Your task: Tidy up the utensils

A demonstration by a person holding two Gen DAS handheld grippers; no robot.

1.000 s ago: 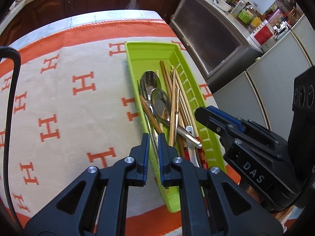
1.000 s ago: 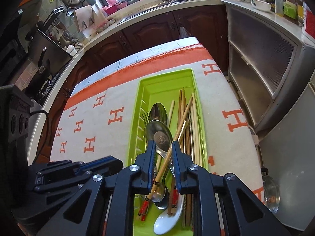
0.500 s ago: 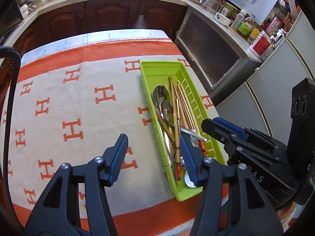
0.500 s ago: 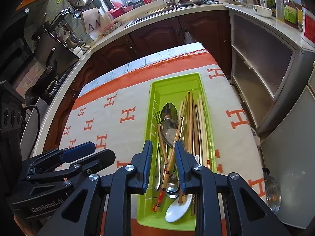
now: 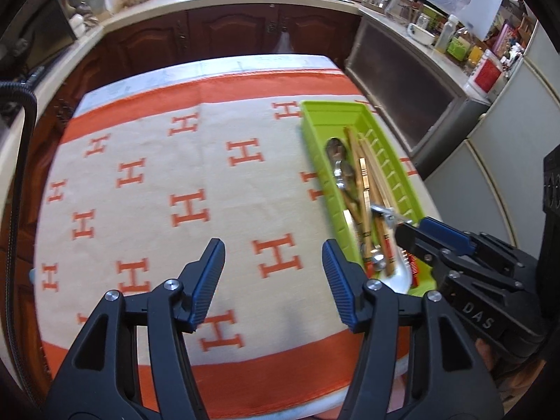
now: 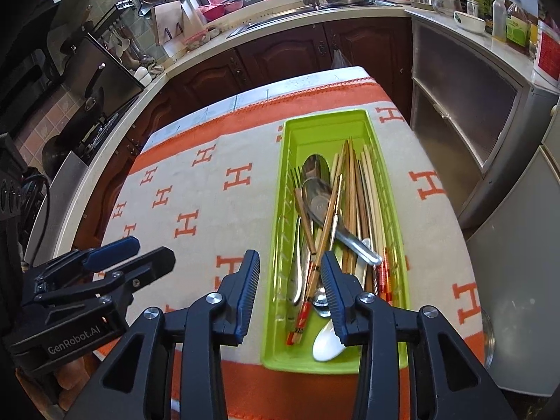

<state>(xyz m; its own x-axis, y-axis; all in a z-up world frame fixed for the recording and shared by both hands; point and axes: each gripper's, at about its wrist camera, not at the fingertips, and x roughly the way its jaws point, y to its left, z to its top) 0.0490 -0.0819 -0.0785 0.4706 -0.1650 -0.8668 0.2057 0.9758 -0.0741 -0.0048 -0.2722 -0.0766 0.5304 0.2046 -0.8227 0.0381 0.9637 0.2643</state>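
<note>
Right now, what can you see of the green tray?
The green tray is a long, narrow, bright lime bin, plastic by its look, with ribbed or slotted side walls. It lies flat on the orange-and-cream cloth by the table's right edge. Its far end is bare; chopsticks, metal spoons, a fork and a white spoon lie loosely crossed inside.

Left tool [image 5: 273, 273] pitched downward, jaws apart, nothing between. Right tool [image 6: 290, 280] likewise angled down, jaws just been opening, nothing gripped.

Utensils [image 6: 336, 217] in tray [image 6: 350, 119] on cloth [image 6: 210, 210], toward the table's right edge
</note>
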